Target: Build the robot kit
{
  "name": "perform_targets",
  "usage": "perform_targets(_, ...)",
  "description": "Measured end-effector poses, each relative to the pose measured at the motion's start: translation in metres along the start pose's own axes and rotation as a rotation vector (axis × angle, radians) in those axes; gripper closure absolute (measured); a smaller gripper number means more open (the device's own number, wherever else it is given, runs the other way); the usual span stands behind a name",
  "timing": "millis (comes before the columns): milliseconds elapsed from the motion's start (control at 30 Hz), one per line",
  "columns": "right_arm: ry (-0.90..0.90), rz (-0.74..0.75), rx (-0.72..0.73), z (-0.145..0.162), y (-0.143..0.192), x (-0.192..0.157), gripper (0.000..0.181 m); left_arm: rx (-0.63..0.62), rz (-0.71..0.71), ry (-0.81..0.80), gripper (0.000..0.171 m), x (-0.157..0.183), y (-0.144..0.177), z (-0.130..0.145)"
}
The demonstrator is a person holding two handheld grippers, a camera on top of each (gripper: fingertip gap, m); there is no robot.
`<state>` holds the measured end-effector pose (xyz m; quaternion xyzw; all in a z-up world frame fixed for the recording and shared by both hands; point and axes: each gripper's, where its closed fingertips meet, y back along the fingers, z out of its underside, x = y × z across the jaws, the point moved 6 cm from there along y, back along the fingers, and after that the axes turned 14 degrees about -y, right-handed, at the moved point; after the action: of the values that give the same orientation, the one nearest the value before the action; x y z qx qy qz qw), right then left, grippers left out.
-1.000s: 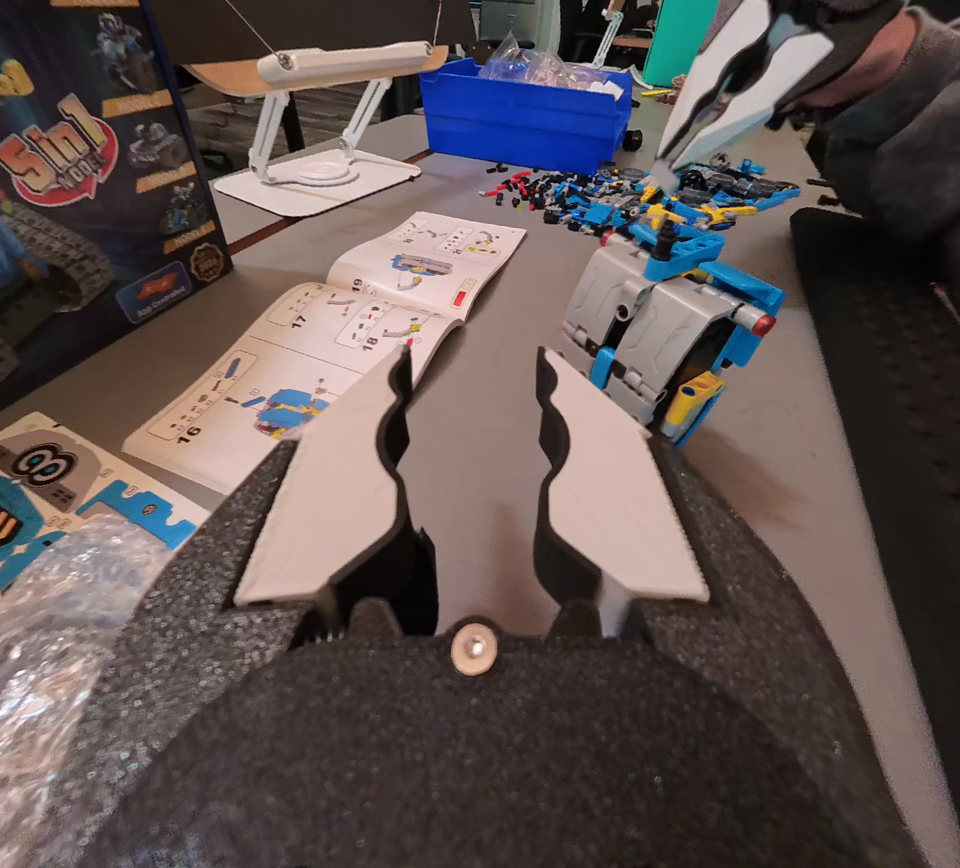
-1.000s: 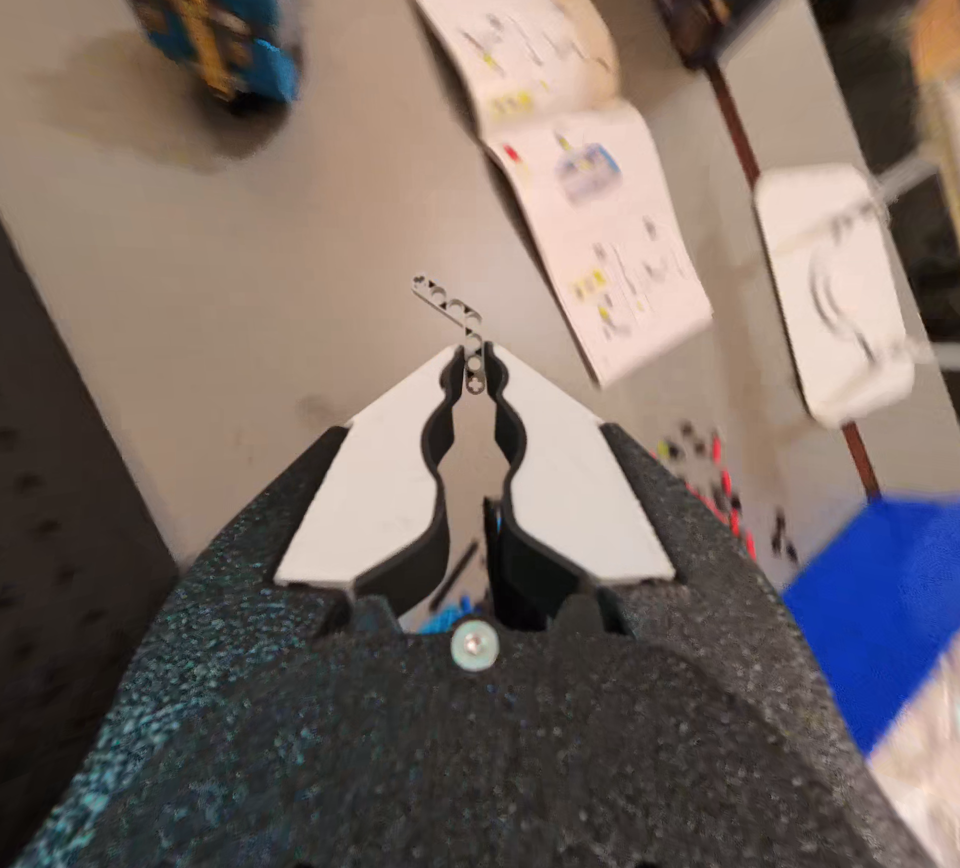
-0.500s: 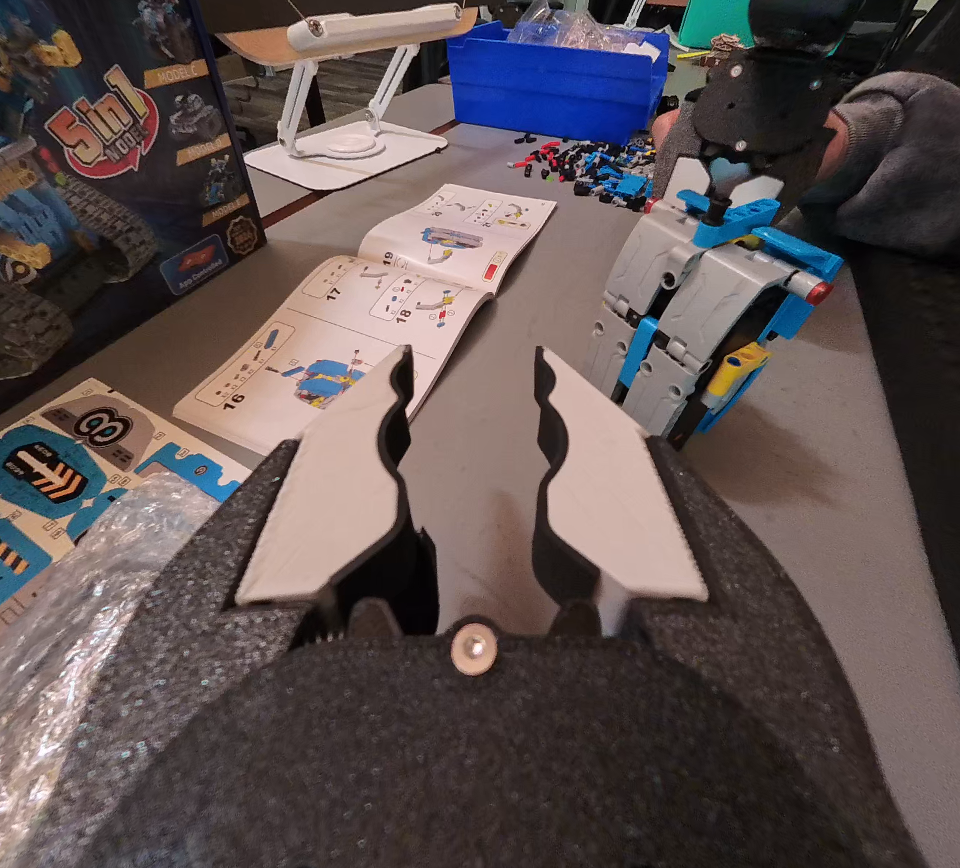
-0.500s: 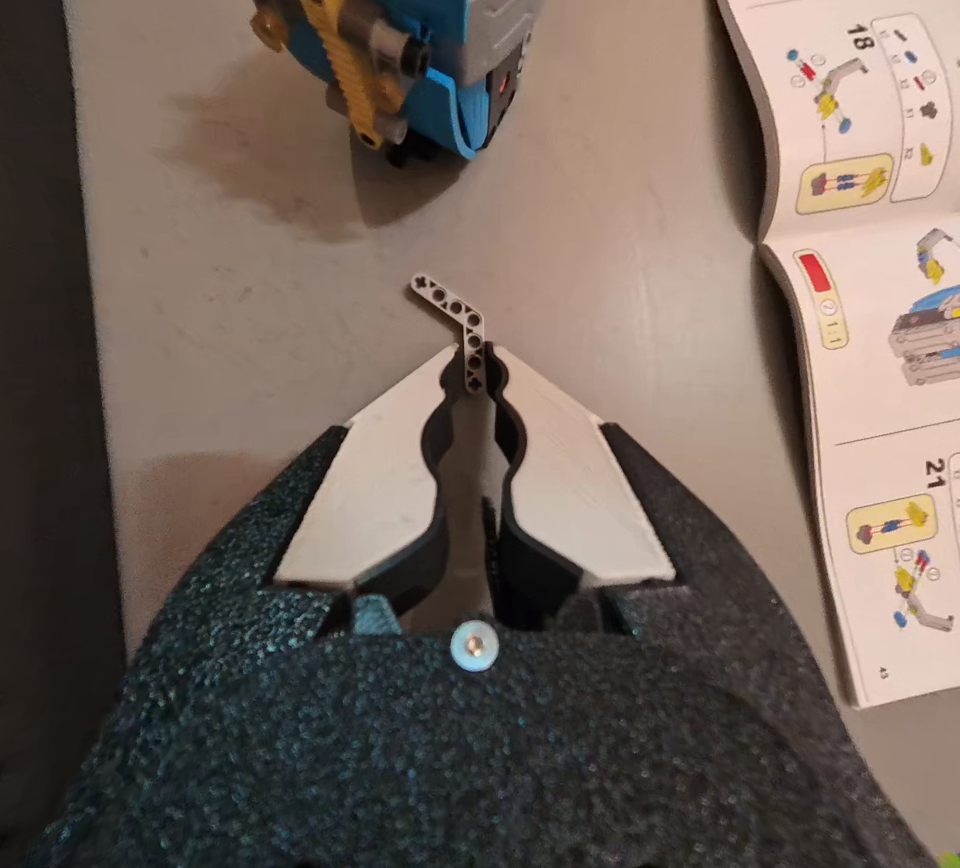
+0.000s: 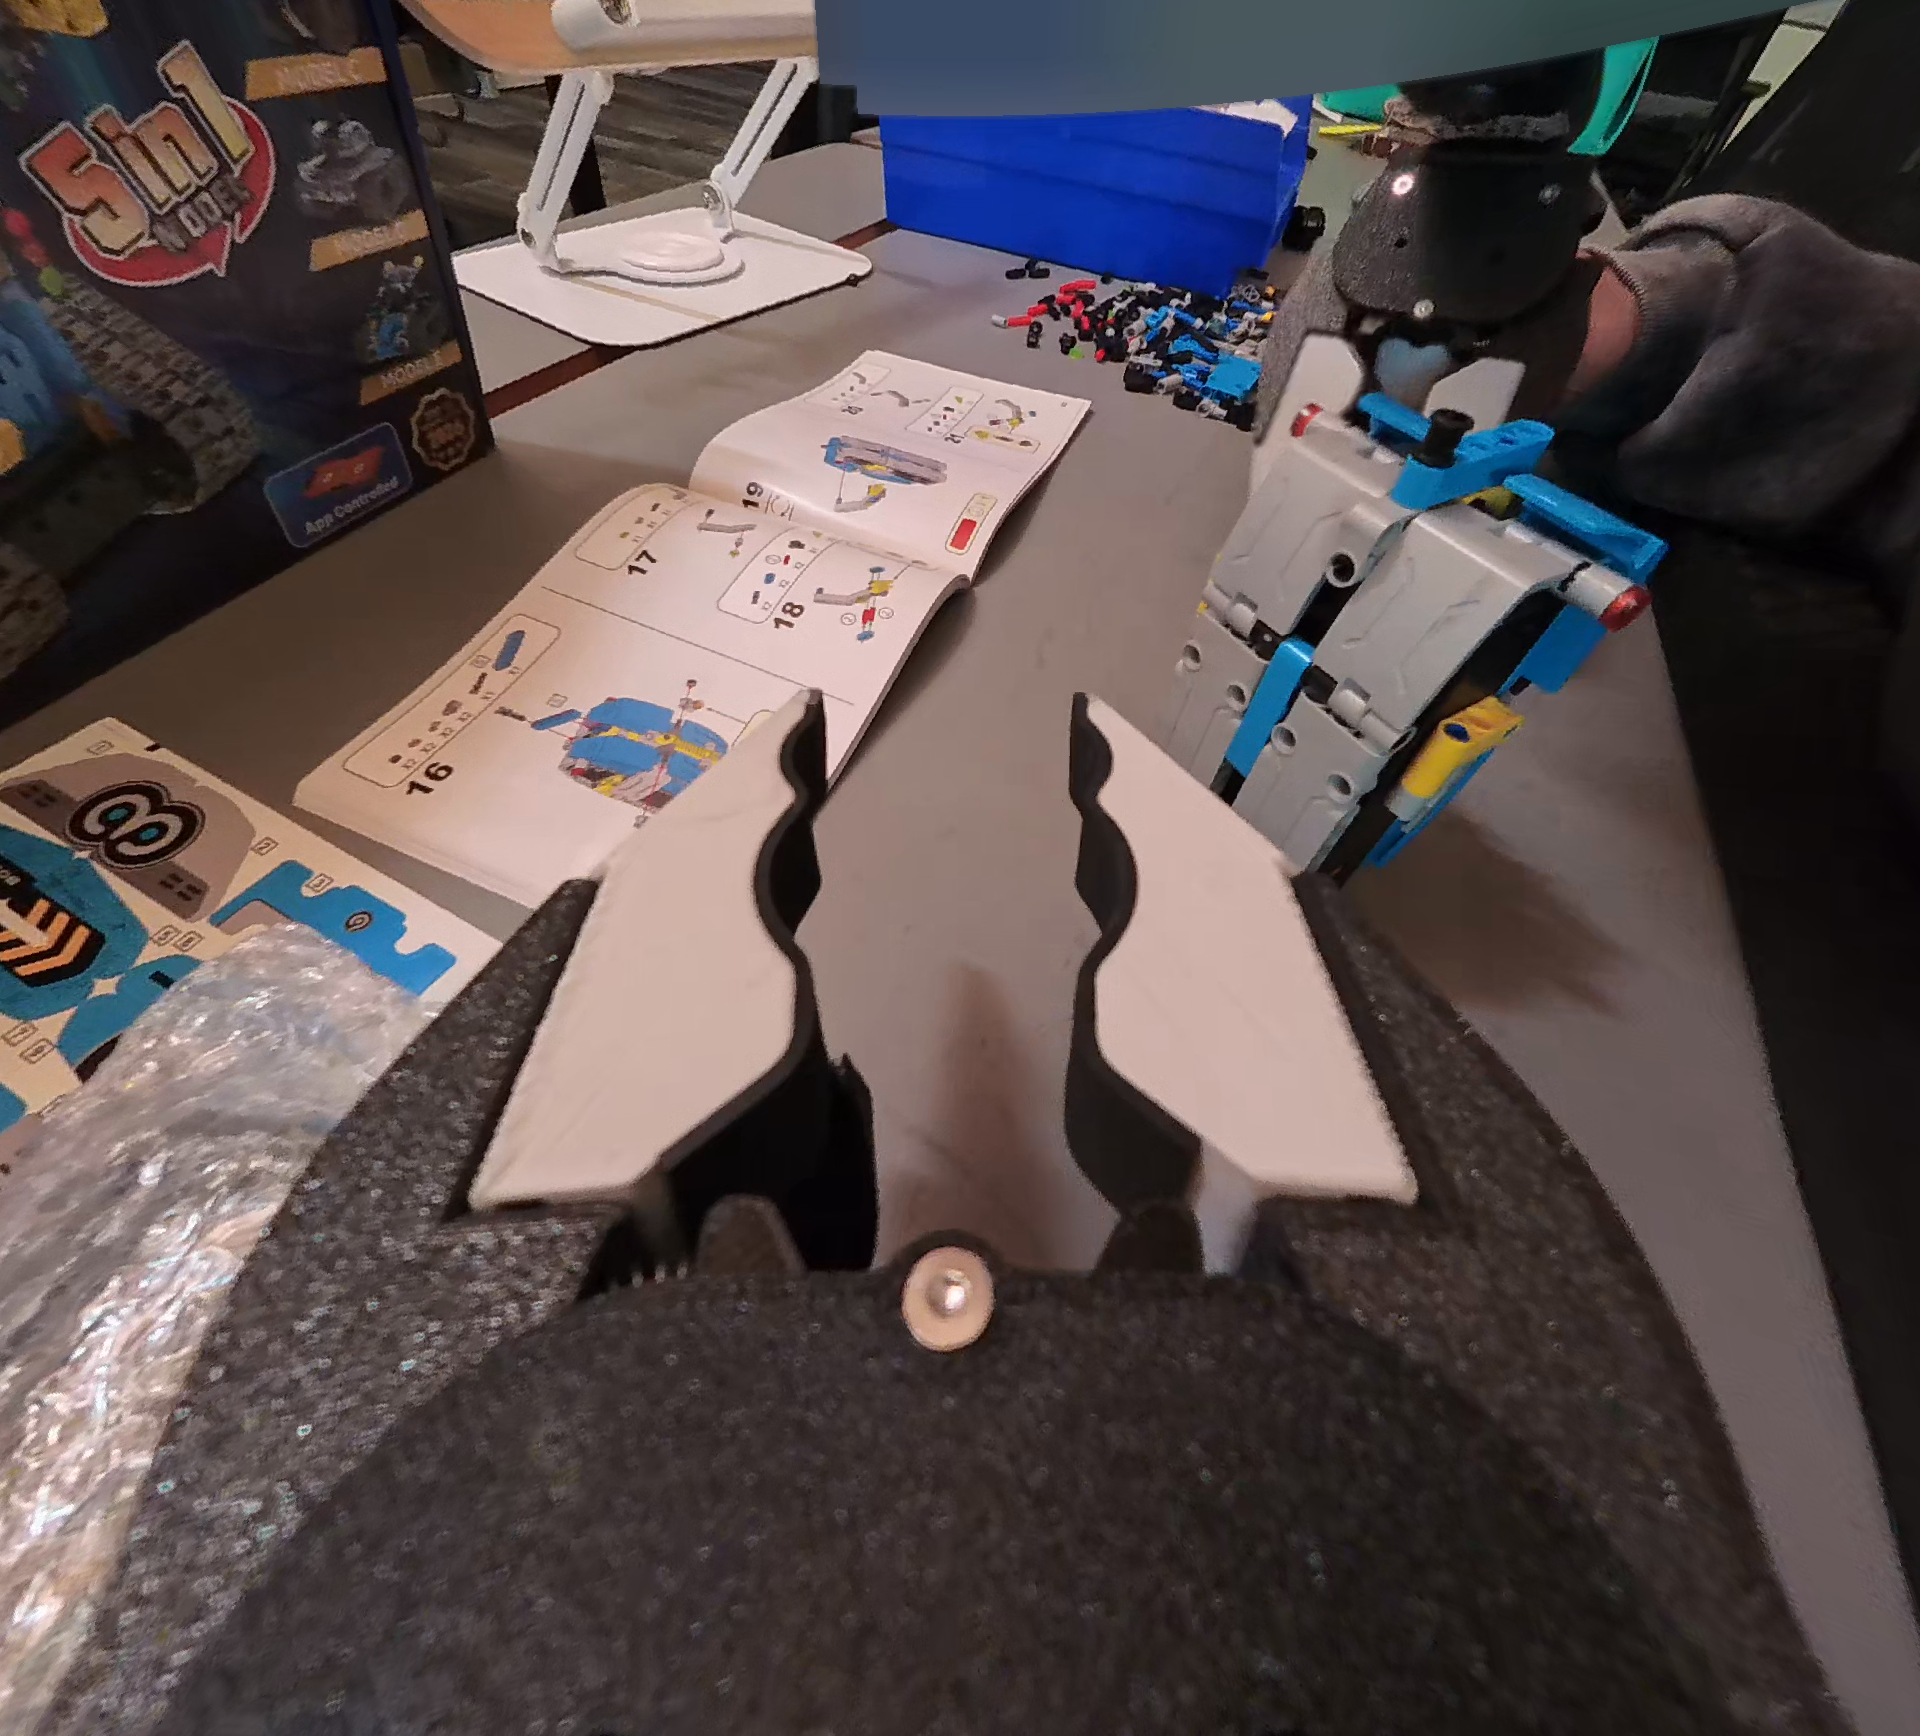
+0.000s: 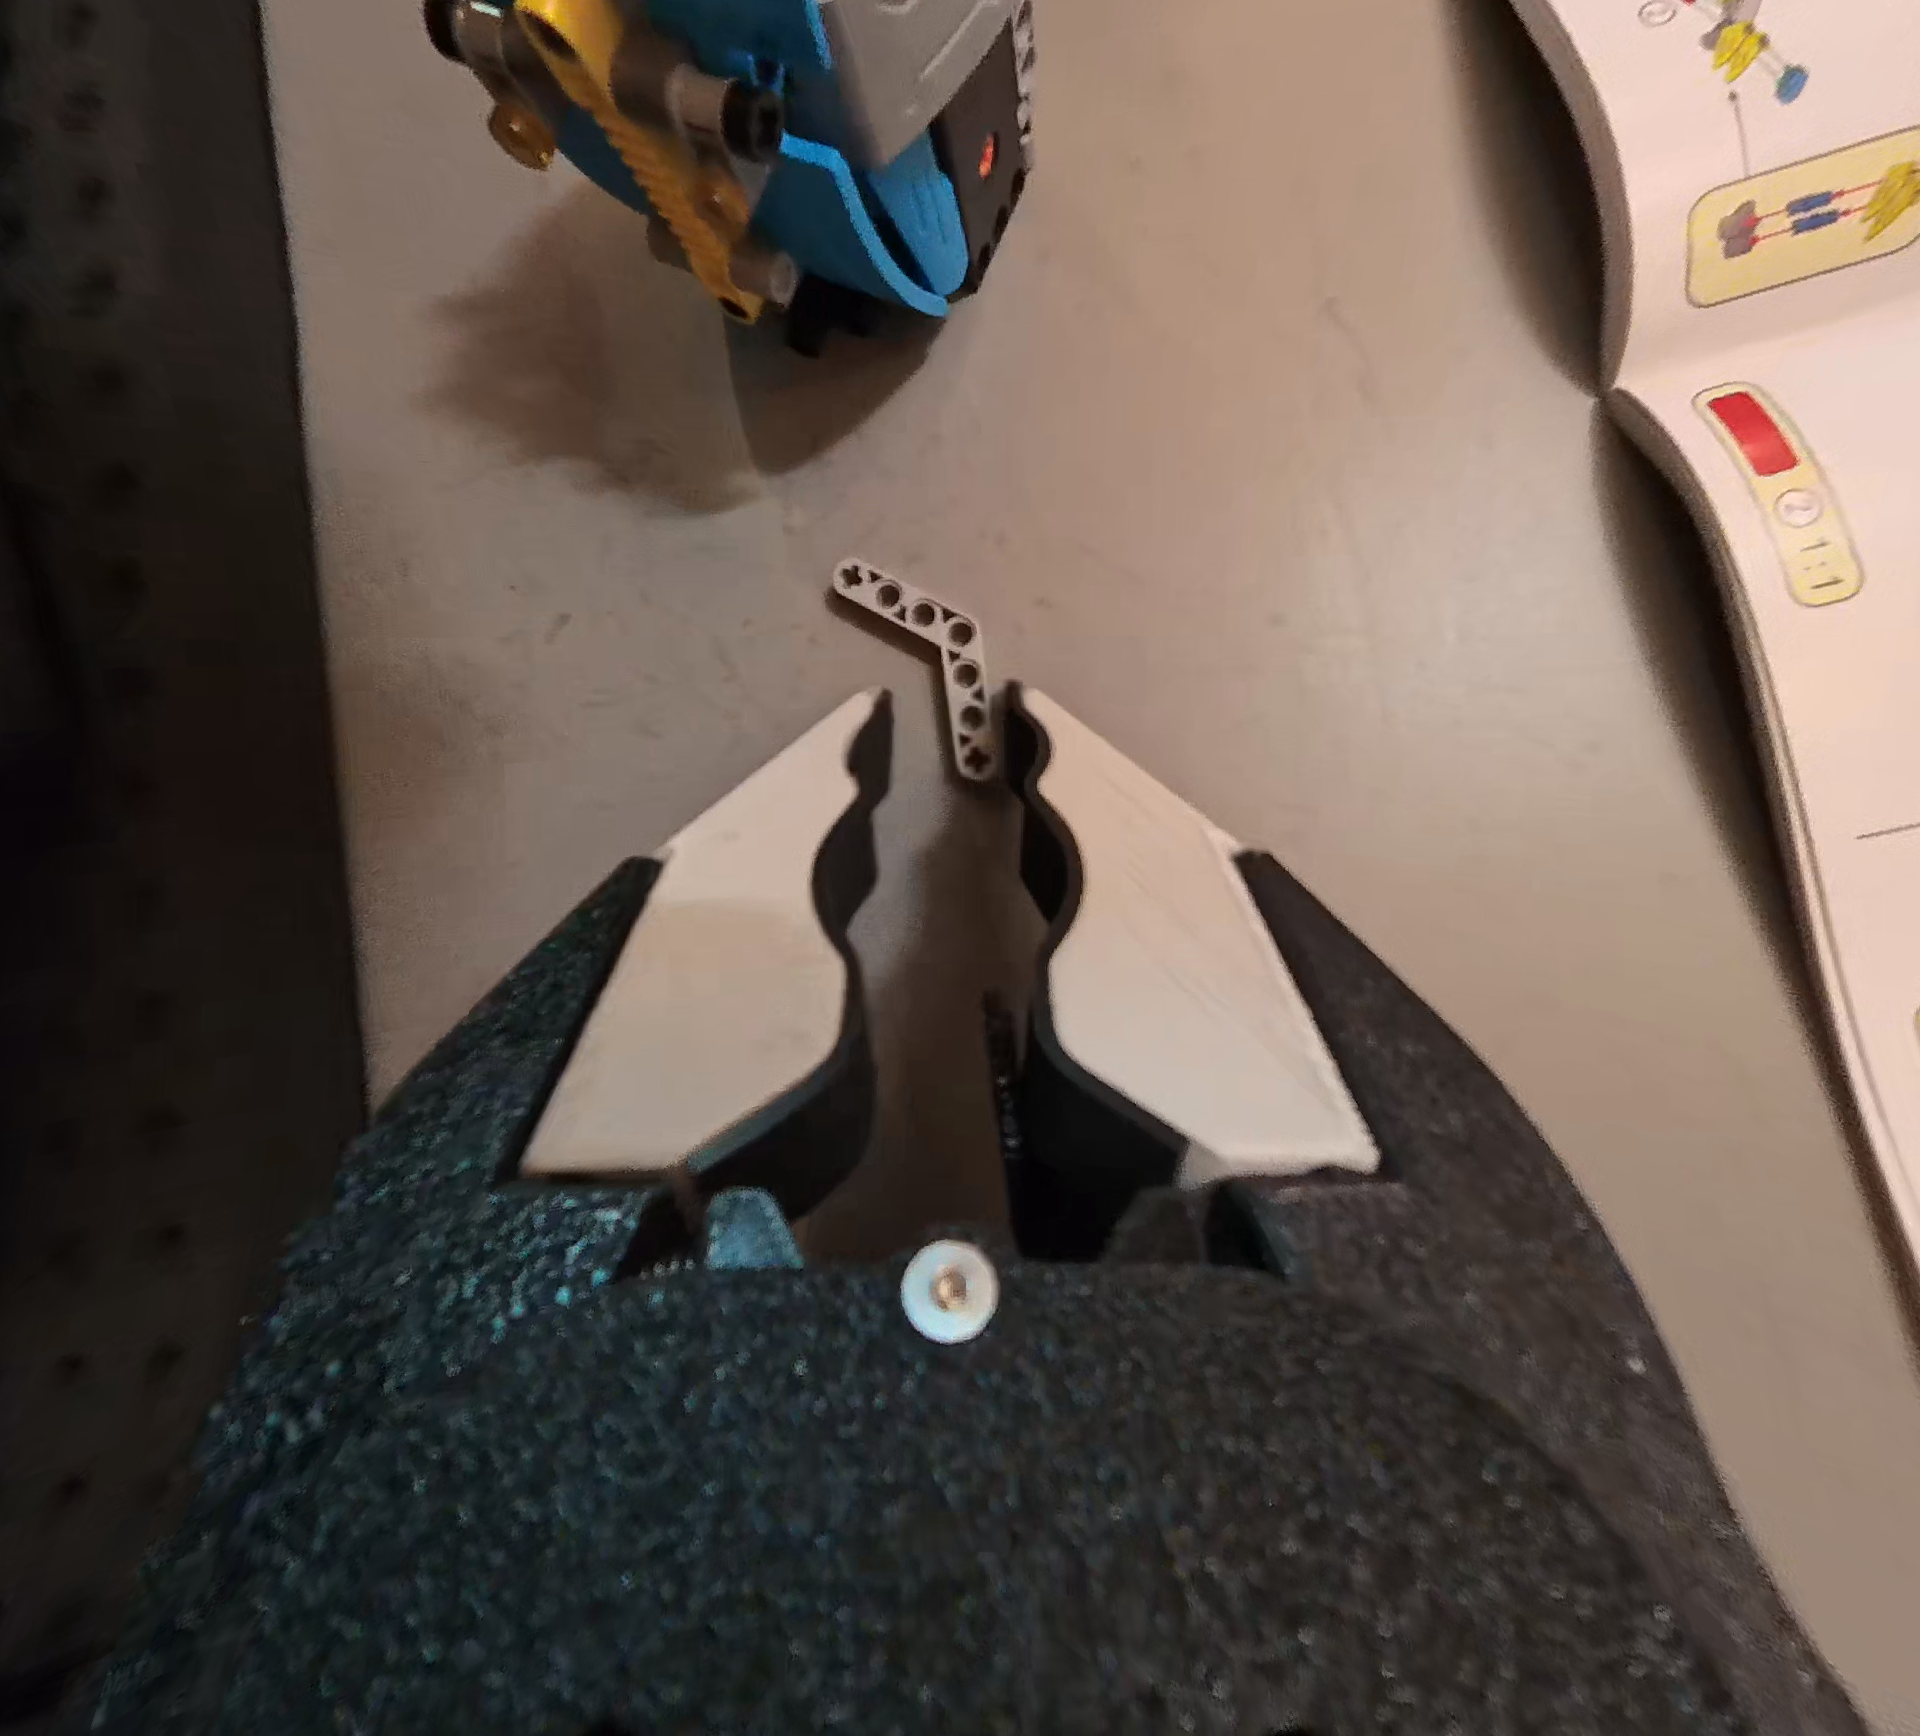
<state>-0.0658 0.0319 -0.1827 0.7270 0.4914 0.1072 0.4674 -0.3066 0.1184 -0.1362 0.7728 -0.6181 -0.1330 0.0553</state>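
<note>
My right gripper (image 6: 951, 699) is parted; a grey angled beam (image 6: 951, 658) with a row of holes lies flat on the grey table (image 6: 1299, 647), one end between the tips, against the right finger (image 6: 1143, 938). Blue-grey-yellow brick model (image 6: 748, 45) just ahead. My left gripper (image 5: 945, 720) open, empty, beside instruction booklet (image 5: 727, 606)

- An office-like workroom set up for building a toy kit, by the look of the grey surface (image 5: 935, 398).
- Landmark: the open instruction booklet (image 5: 727, 585) on it.
- Behind the booklet stand a blue parts bin (image 5: 1081, 180) and a white folding stand (image 5: 644, 252).
- Left of it, the kit's box (image 5: 208, 232); right, a half-built blue-and-grey model (image 5: 1382, 637).
- Loose small bricks (image 5: 1153, 325) lie beyond the booklet.
</note>
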Motion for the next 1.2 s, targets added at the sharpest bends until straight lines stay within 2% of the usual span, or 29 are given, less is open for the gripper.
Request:
perform_targets(33, 0.001, 0.031, 0.015, -0.001, 0.002, 0.002, 0.14, 0.004, -0.001, 0.004, 0.125, 0.0, 0.001, 0.0)
perform_targets(67, 0.015, 0.066, 0.037, -0.003, 0.008, 0.005, 0.129, 0.007, -0.002, 0.005, 0.125, -0.001, 0.001, 0.0)
perform_targets(133, 0.052, 0.152, 0.098, -0.004, 0.028, 0.015, 0.134, 0.009, -0.003, 0.0, 0.125, 0.0, 0.002, -0.001)
perform_targets(200, 0.046, 0.31, 0.149, 0.0, 0.062, 0.04, 0.14, 0.005, -0.003, -0.013, 0.125, 0.001, 0.001, -0.001)
perform_targets(267, -0.034, 0.403, 0.187, 0.011, 0.099, 0.068, 0.149, -0.002, -0.001, -0.025, 0.125, 0.003, 0.001, 0.0)
perform_targets(367, -0.238, 0.545, 0.238, 0.042, 0.143, 0.116, 0.15, -0.01, 0.002, -0.033, 0.125, 0.004, 0.0, 0.0)
perform_targets(433, -0.328, 0.617, 0.219, 0.065, 0.158, 0.136, 0.152, -0.009, 0.002, -0.029, 0.125, 0.003, 0.0, 0.0)
perform_targets(533, -0.332, 0.779, 0.098, 0.097, 0.175, 0.154, 0.162, -0.007, 0.003, -0.021, 0.125, 0.003, 0.0, 0.0)
perform_targets(633, -0.351, 0.785, 0.044, 0.115, 0.181, 0.157, 0.172, -0.01, 0.004, -0.018, 0.125, 0.002, 0.0, 0.0)
perform_targets(767, -0.375, 0.79, 0.048, 0.122, 0.178, 0.166, 0.171, -0.011, 0.005, -0.016, 0.125, 0.002, 0.0, 0.001)
perform_targets(1200, -0.451, 0.755, 0.078, 0.12, 0.163, 0.178, 0.171, -0.013, 0.006, -0.016, 0.125, 0.002, 0.0, 0.001)
